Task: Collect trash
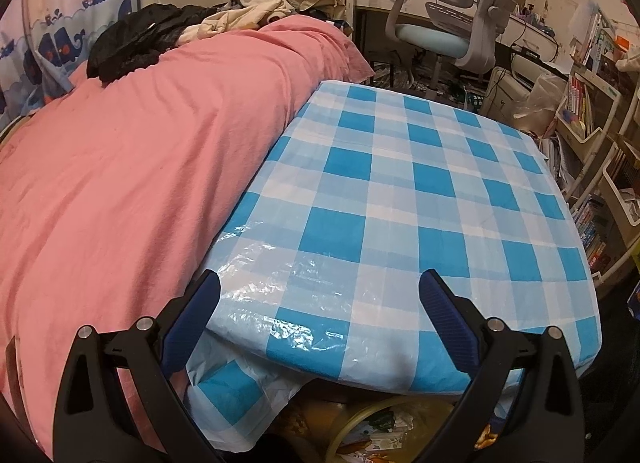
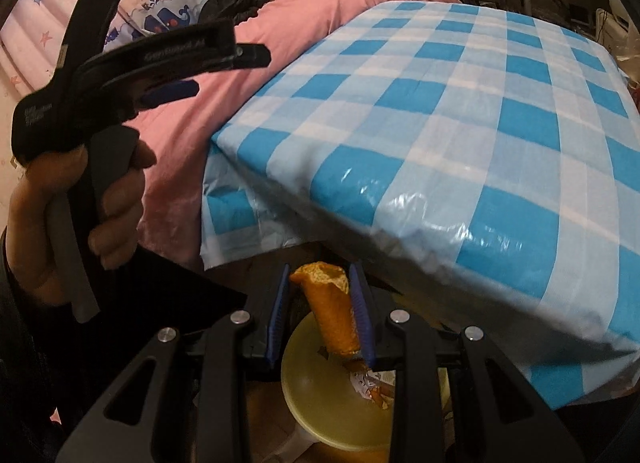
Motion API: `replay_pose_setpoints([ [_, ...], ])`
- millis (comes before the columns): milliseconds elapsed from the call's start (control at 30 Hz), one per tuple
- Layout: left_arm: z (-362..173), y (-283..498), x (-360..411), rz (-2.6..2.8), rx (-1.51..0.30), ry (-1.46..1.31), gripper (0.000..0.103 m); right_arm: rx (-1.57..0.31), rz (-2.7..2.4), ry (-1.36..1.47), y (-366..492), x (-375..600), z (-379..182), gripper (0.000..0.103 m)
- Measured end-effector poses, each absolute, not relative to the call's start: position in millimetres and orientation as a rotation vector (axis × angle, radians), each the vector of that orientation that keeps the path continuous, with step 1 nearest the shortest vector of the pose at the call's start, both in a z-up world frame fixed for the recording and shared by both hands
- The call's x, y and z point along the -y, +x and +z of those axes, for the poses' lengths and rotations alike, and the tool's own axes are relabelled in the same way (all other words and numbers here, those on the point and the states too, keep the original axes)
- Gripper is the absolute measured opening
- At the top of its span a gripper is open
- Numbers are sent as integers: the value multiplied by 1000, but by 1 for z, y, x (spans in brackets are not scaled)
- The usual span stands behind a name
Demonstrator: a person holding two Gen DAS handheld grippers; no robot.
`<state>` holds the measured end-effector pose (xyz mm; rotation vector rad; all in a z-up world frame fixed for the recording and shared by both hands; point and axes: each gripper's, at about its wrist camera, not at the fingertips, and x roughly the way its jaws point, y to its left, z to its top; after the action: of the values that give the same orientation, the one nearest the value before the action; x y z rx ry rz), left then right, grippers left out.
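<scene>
My right gripper [image 2: 320, 275] is shut on an orange peel-like scrap [image 2: 332, 311] and holds it over a yellow bin [image 2: 320, 403] below the table's front edge. Wrappers [image 2: 374, 383] lie in the bin. My left gripper [image 1: 320, 283] is open and empty above the near edge of the blue checked table [image 1: 400, 191]. It also shows in the right wrist view [image 2: 224, 63], held in a hand at the left. The bin with trash shows under the table in the left wrist view [image 1: 372, 431].
A pink bedcover [image 1: 140, 167] lies along the table's left side with dark clothes [image 1: 136, 43] on it. A desk chair [image 1: 460, 11] stands behind the table. Shelves of books [image 1: 592, 167] line the right side.
</scene>
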<state>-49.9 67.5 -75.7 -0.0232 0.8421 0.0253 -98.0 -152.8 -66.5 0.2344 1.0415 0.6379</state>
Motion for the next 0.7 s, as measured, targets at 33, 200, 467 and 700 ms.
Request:
replay_pose_setpoints([
  [33,-76,-50,-67,25,-842,-24,96,-1049,641,231,-100,152,-68,31],
  [200,-77,-58,-68,27,-840,-32,96,-1103,627,214,-109,148,-80,33],
  [467,-84,-75,-57,11,-852,-11,96,-1106,616,210,-115,150,-82,33],
  [700,-86,-84,-52,-1,-856,2,96,-1089,577,201,-116,153,-80,46],
])
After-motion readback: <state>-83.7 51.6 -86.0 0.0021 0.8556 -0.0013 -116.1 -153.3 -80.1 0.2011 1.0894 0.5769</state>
